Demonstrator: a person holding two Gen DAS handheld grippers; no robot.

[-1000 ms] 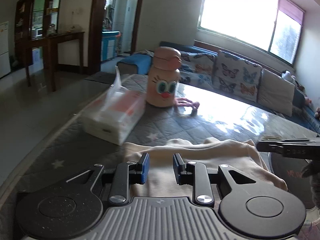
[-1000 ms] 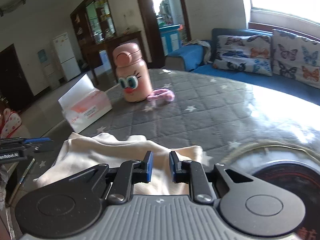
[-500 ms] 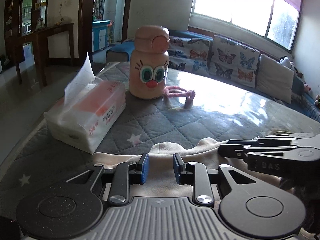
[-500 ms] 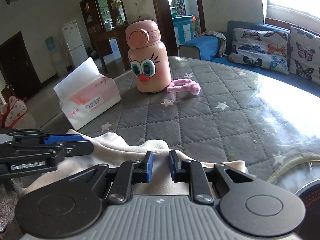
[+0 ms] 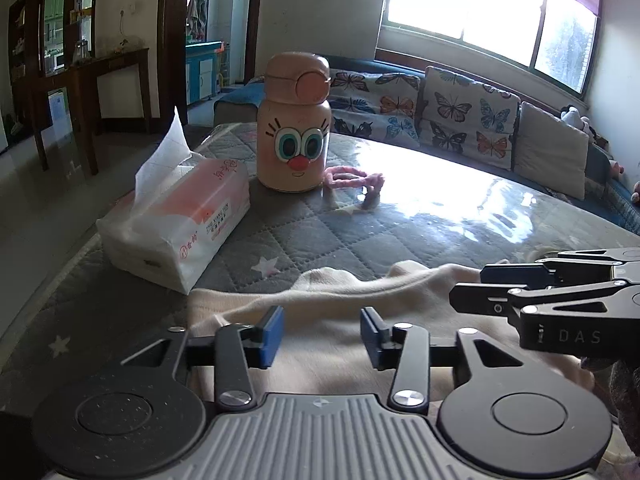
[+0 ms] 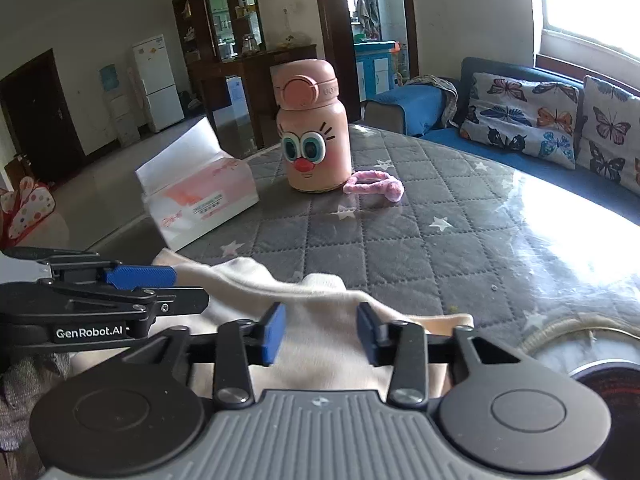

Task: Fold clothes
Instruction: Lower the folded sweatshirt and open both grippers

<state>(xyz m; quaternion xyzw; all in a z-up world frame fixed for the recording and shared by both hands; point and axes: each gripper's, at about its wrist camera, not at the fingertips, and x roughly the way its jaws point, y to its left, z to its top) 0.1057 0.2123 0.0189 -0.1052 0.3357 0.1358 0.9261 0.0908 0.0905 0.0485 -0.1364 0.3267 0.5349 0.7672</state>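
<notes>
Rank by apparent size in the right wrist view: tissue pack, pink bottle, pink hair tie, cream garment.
1. cream garment, though nearest the camera and partly hidden by both grippers.
2-3. tissue pack and pink bottle look alike in area; no ranking.
4. pink hair tie, clearly smallest.

The near part of the cream fabric garment (image 5: 332, 344) lies hidden under the grey gripper bodies in both views. In the left wrist view the right gripper (image 5: 472, 292) runs off the right edge; in the right wrist view the left gripper (image 6: 180, 288) runs off the left edge. A round dark object with red markings (image 6: 608, 380) is cut by the right edge. Small print on the white and orange tissue pack (image 5: 180, 220) is unreadable.
</notes>
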